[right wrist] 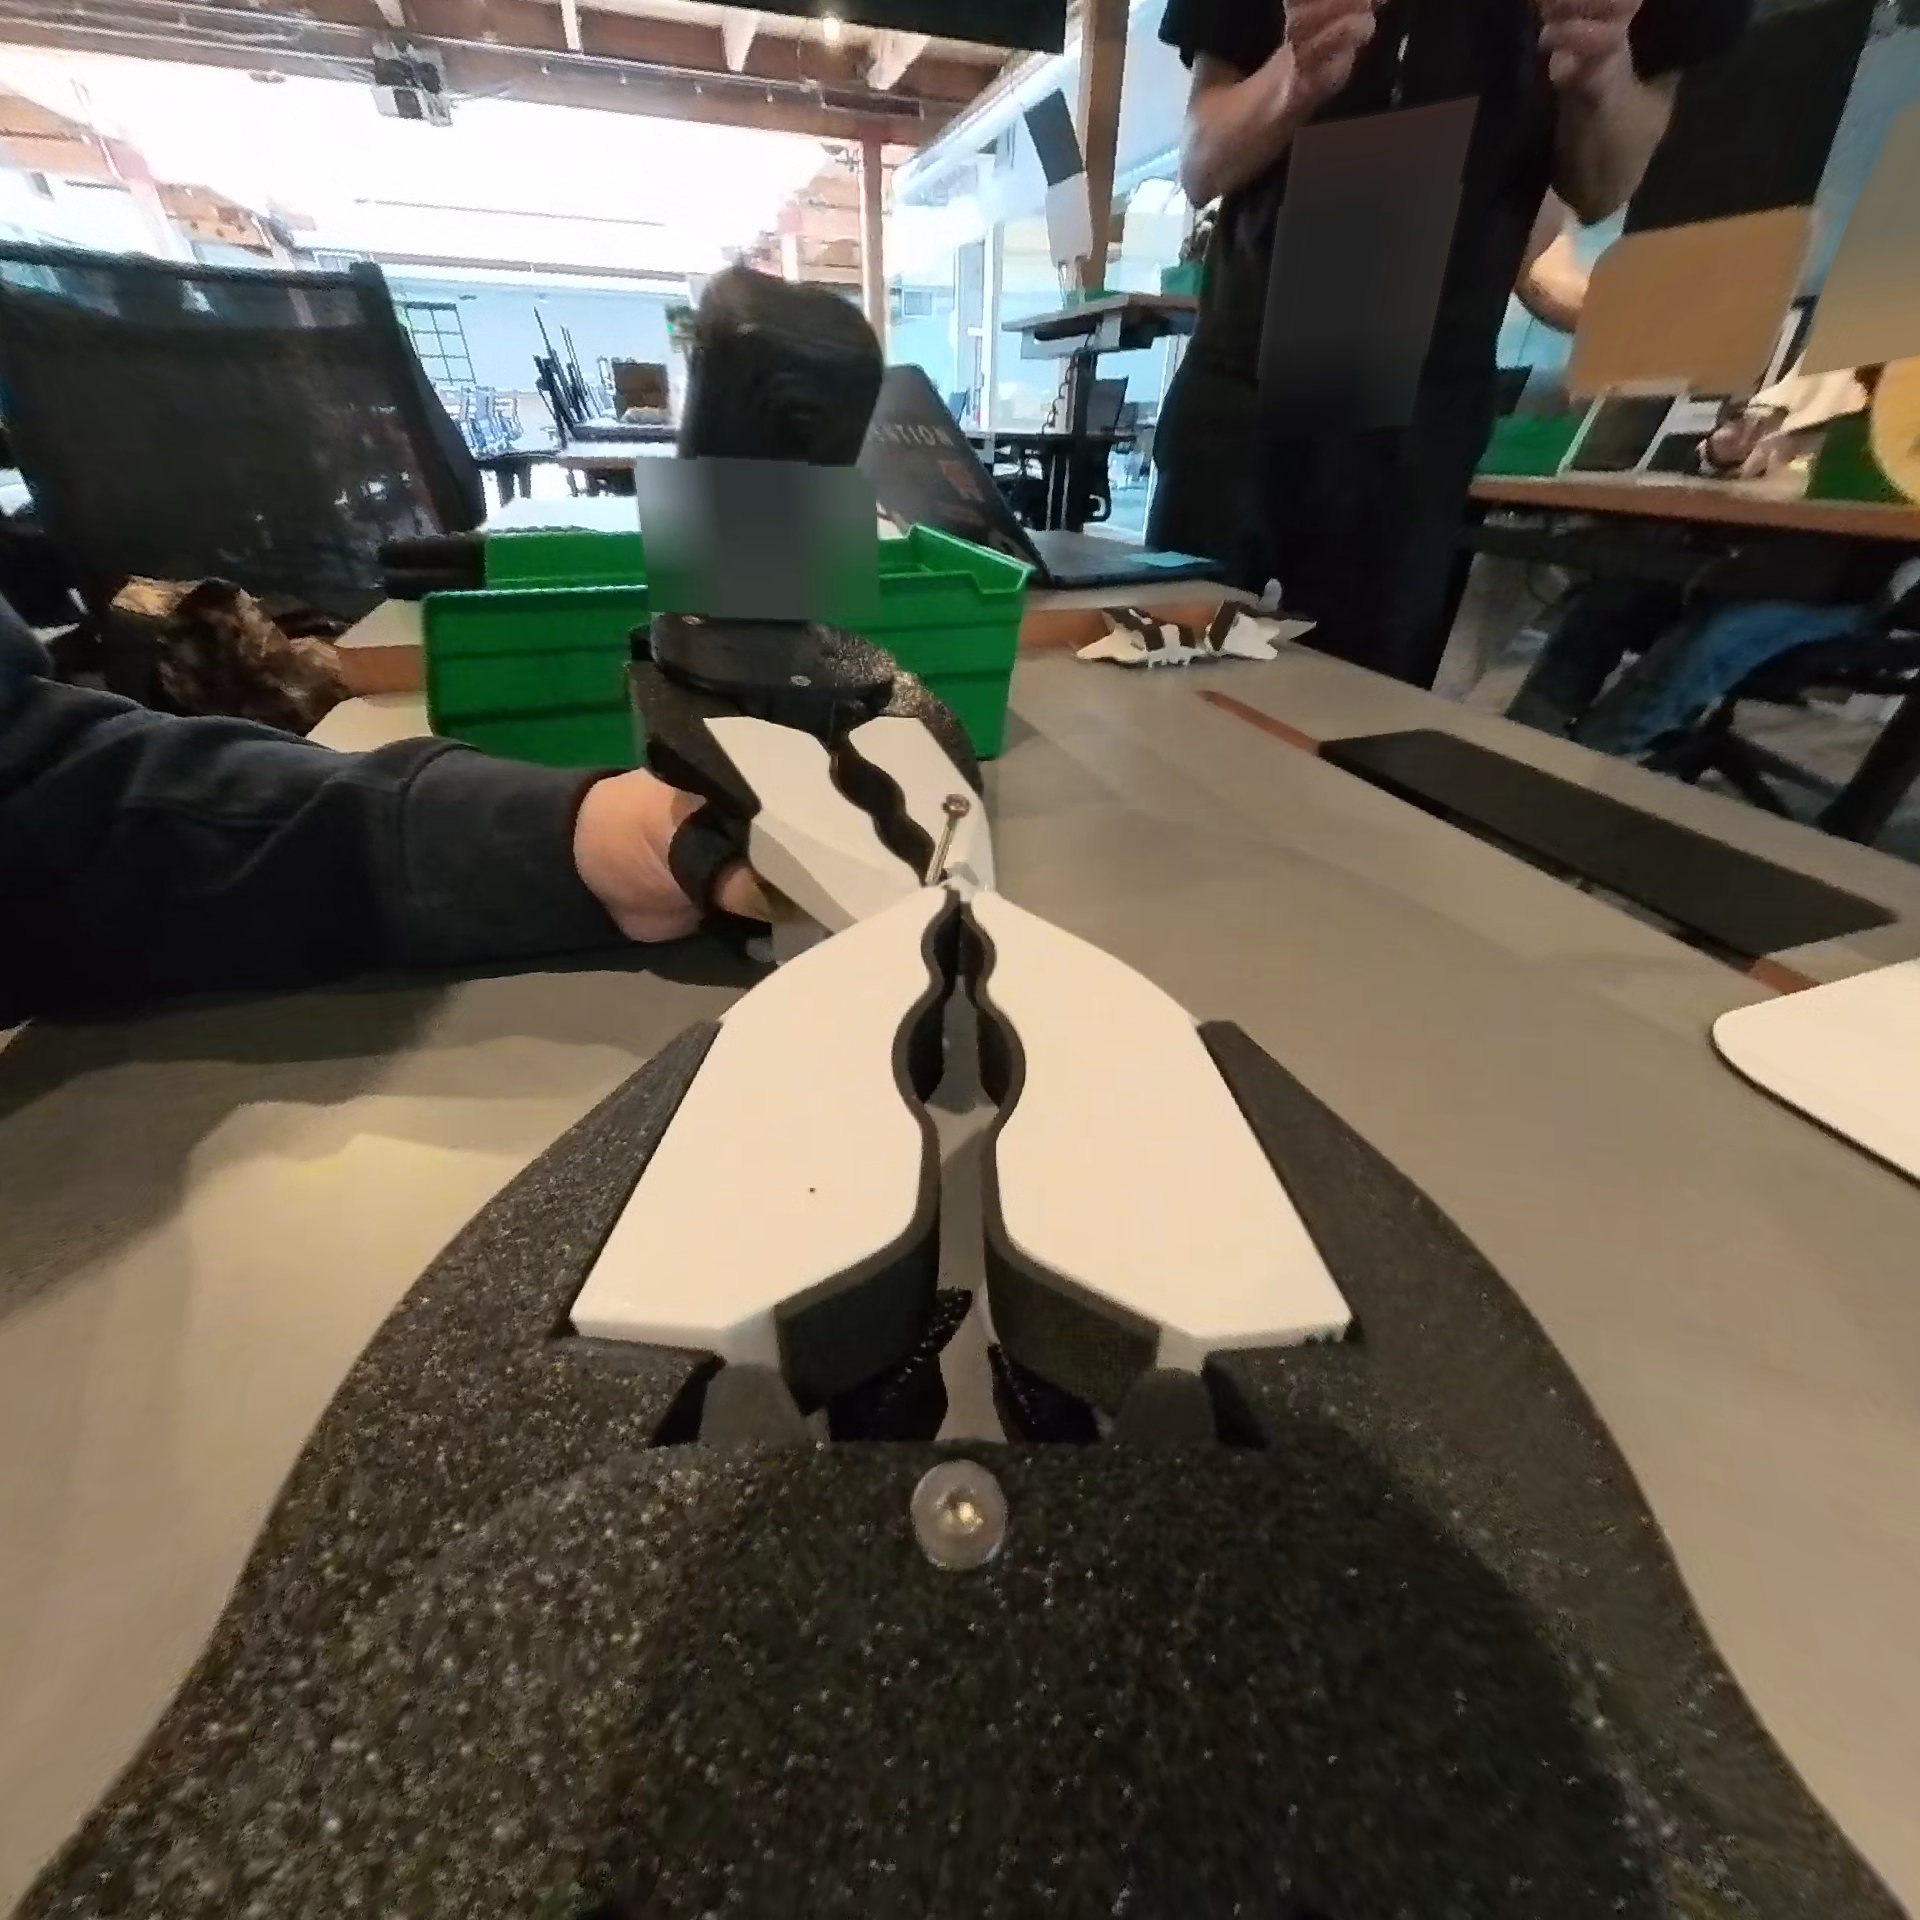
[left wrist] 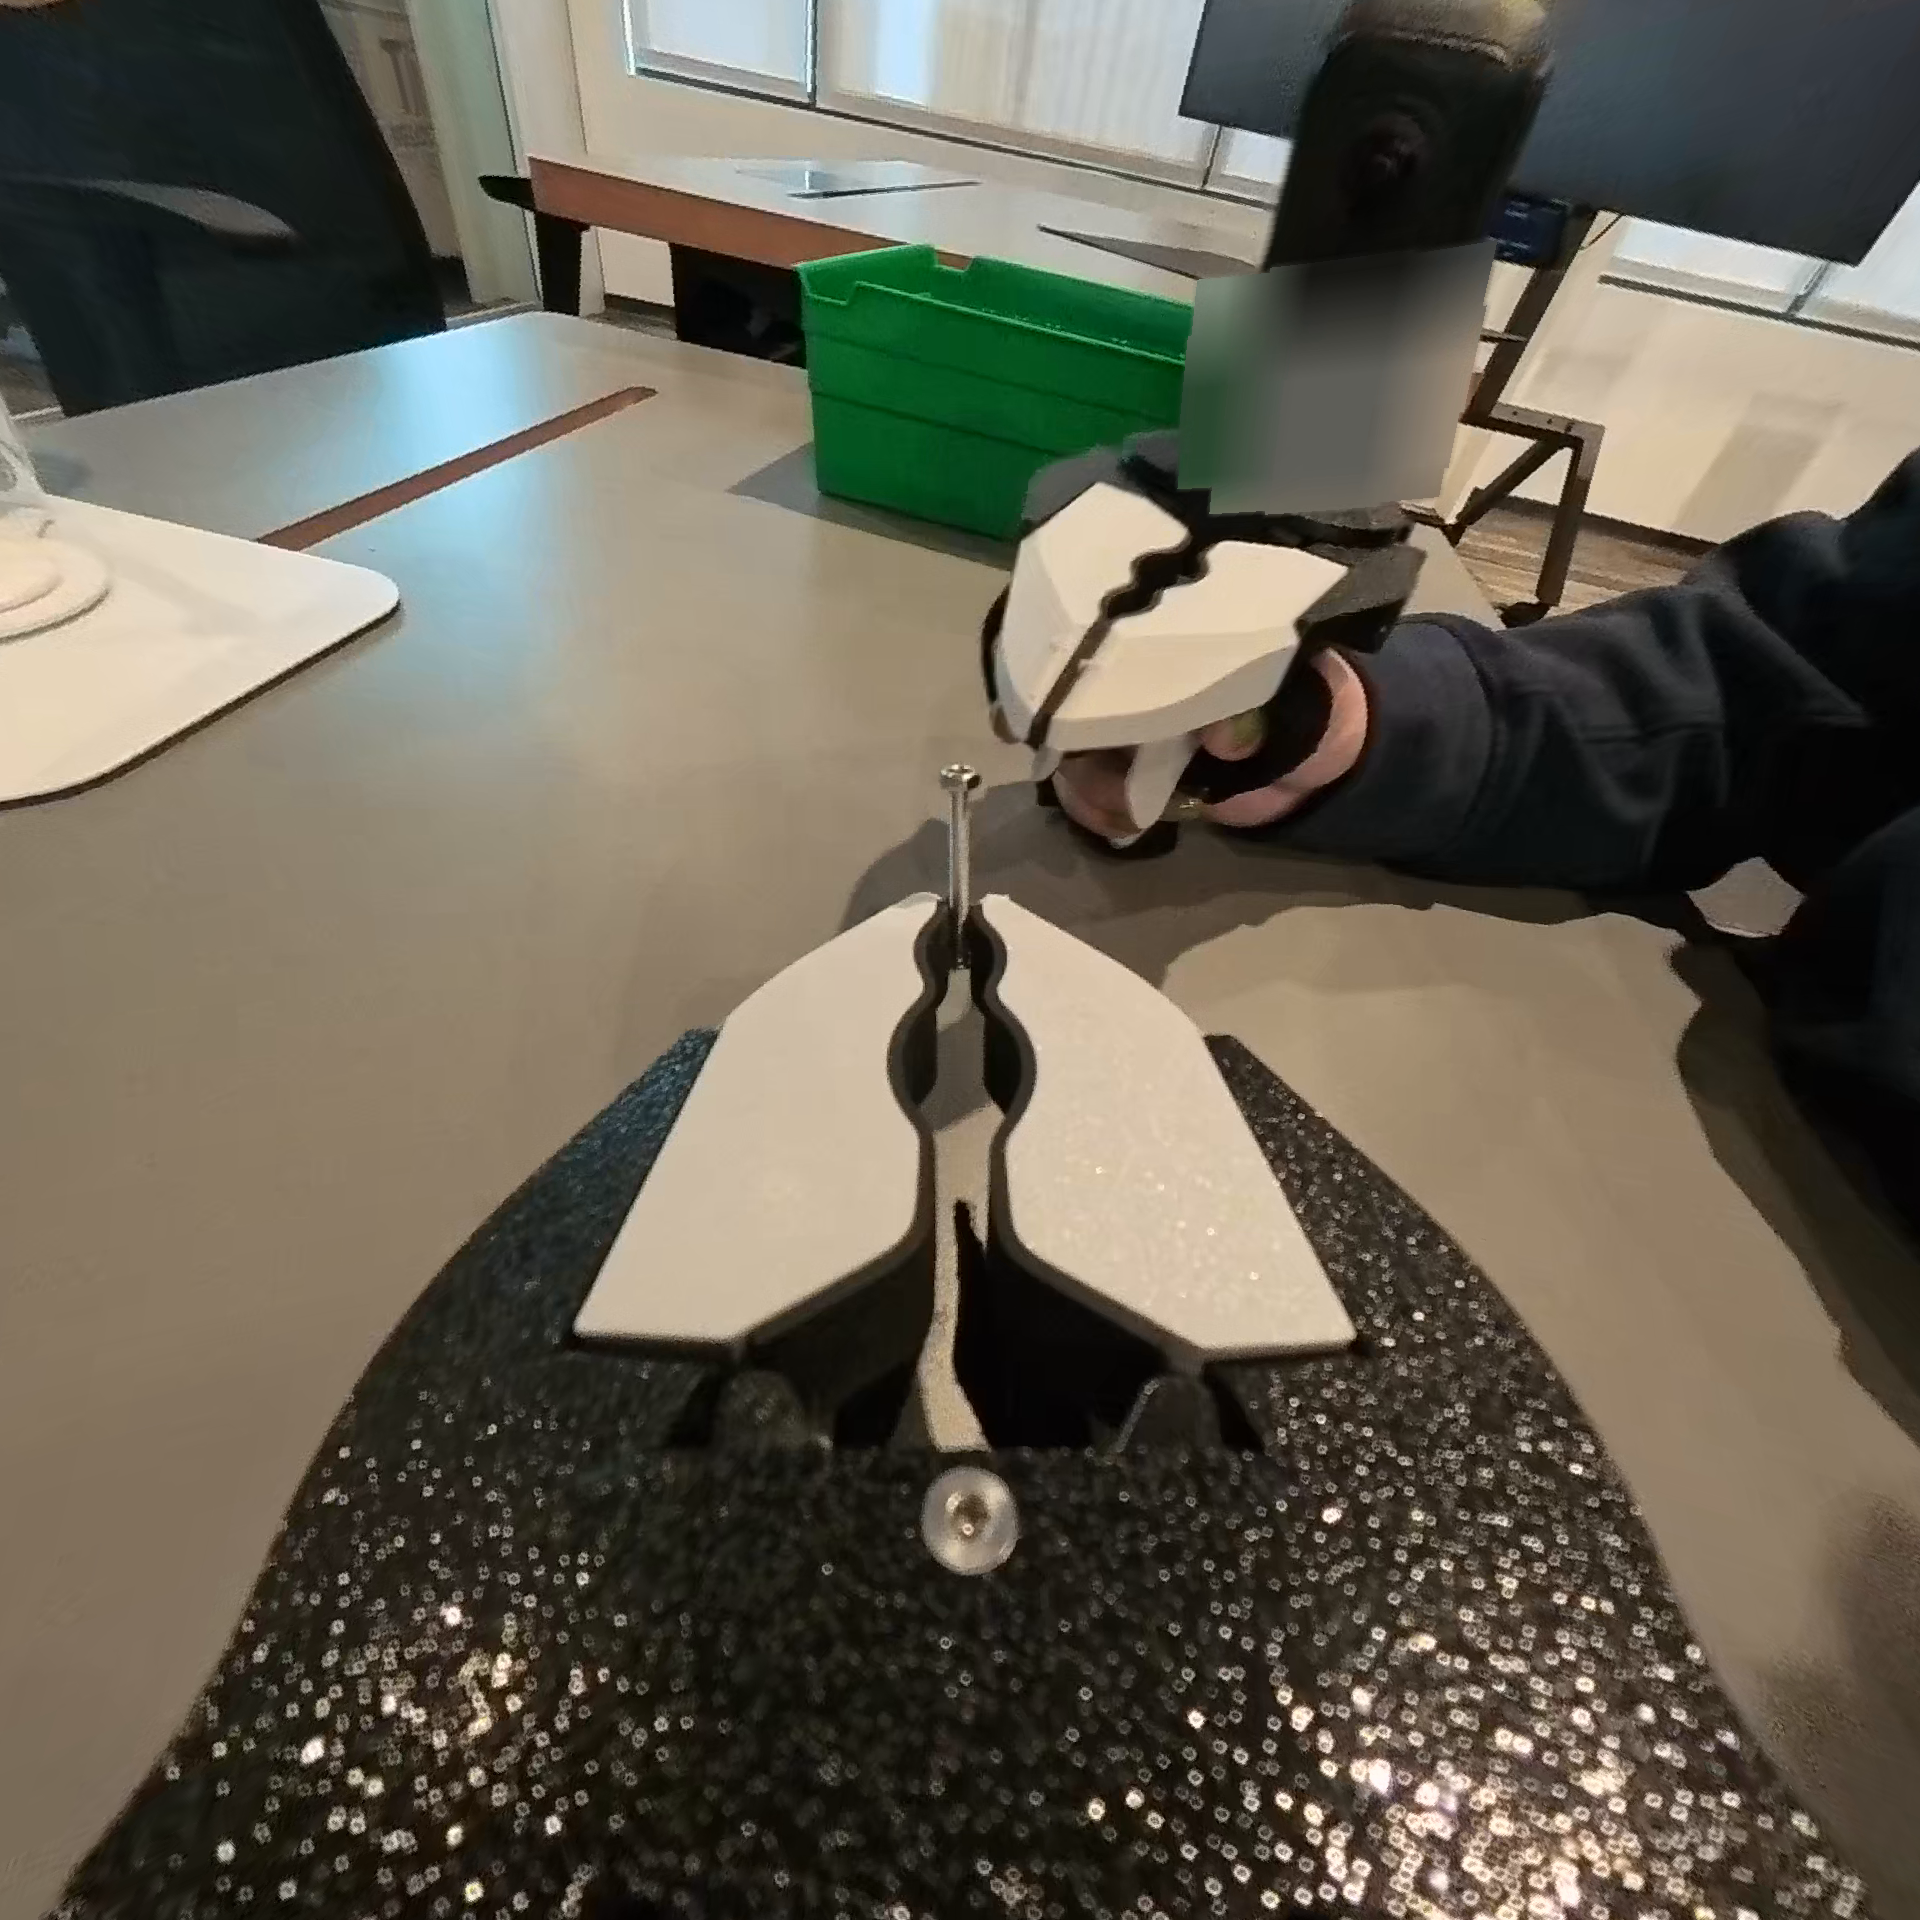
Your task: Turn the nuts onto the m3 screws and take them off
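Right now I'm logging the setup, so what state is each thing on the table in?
Left tool: shut on the screw's lower end.
Screw: upright, head up, no nut visible on its shaft.
Right tool: shut, apart from the screw; whether it holds anything can't be told.
Green bin: upright on the table, contents hidden.
White tray: flat on the table, a clear item on it, mostly out of frame.

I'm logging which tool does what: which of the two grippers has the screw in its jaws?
The left gripper: the upright screw is clamped at its tips, head up. The right gripper is shut, and nothing shows in its jaws.
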